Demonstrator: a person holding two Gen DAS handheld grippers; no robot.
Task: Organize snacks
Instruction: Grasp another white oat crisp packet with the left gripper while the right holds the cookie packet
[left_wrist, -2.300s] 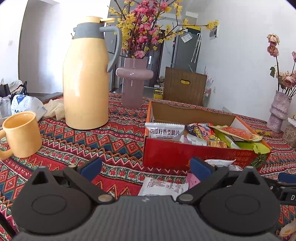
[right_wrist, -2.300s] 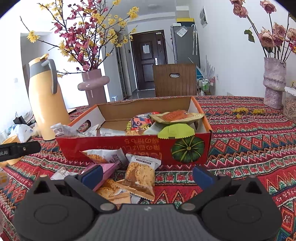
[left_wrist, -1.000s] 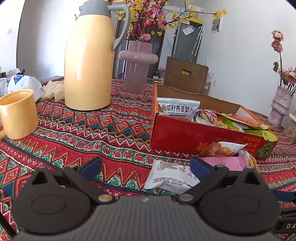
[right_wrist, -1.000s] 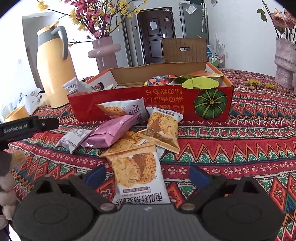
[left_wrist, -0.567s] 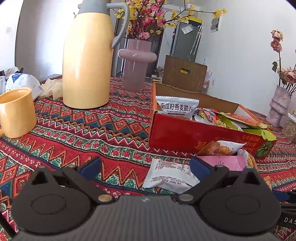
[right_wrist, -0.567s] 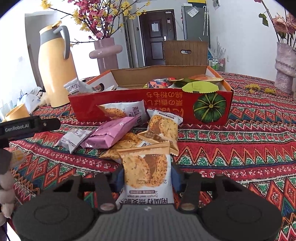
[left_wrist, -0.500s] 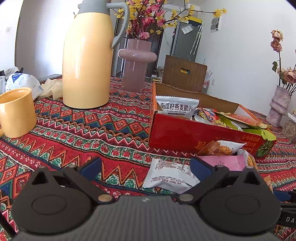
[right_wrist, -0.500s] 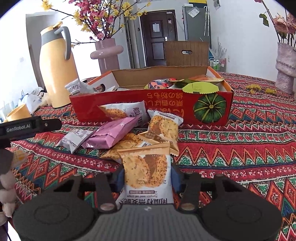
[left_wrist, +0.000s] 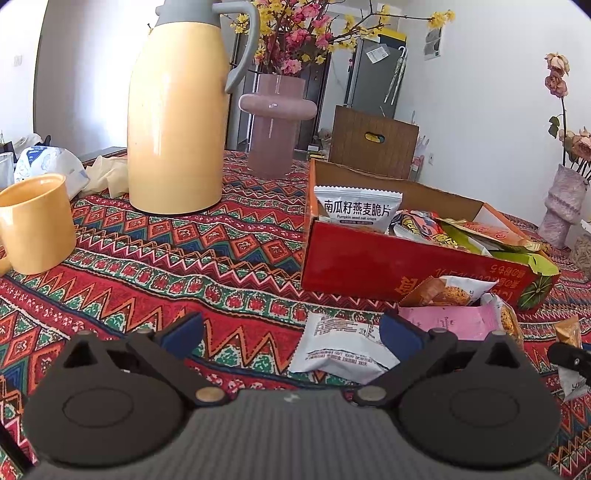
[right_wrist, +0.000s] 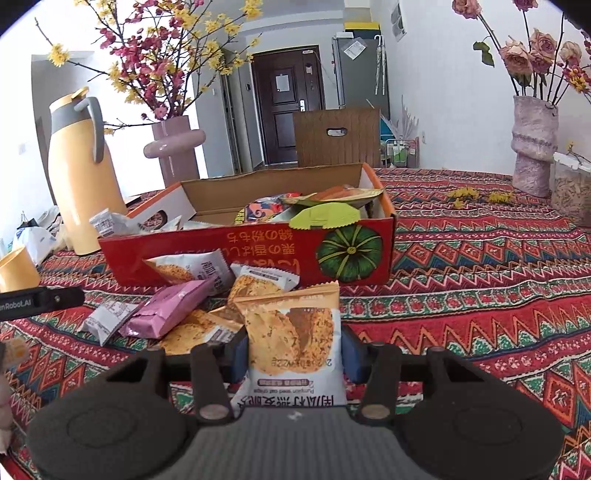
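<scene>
R gripper (right_wrist: 291, 349): blue pads pinching 1 oat-crisp packet (right_wrist: 293, 338) by its side edges, packet upright betw jaws, lifted clear of the heap, print upside down to cam

L gripper (left_wrist: 290, 330): jaws spread wide, nothing betw pads; hovering over tablecloth (left_wrist: 166, 258) w/ 1 white packet (left_wrist: 341, 350) lying flat just ahead, nearer its R finger

Red snack box (right_wrist: 258, 251): 1, open top, pumpkin print on front wall, on table centre. Inside, count approx: 1 white pumpkin-seed oat crisp packet (left_wrist: 356, 208) standing at L end, 1 green packet (right_wrist: 325, 216), 1 orange-topped packet (right_wrist: 332, 194), 1 multicolour packet (right_wrist: 264, 206); more underneath, cannot tell how many

Loose heap on cloth in front of box, R wrist view: 1 pink packet (right_wrist: 170, 308), 1 small white packet at L edge, at least 4 cookie-print packets (1 leaning on box wall (right_wrist: 192, 267), 1 behind held packet (right_wrist: 264, 282), 2 flat under it); overlap, exact count unsure

Rest of table: 1 yellow thermos jug (left_wrist: 175, 110), 1 yellow mug (left_wrist: 35, 223), 2 vases – pink w/ blossom branches (left_wrist: 275, 123), pale textured w/ dried roses (right_wrist: 533, 144). 1 wooden chair back (right_wrist: 336, 136) behind table
</scene>
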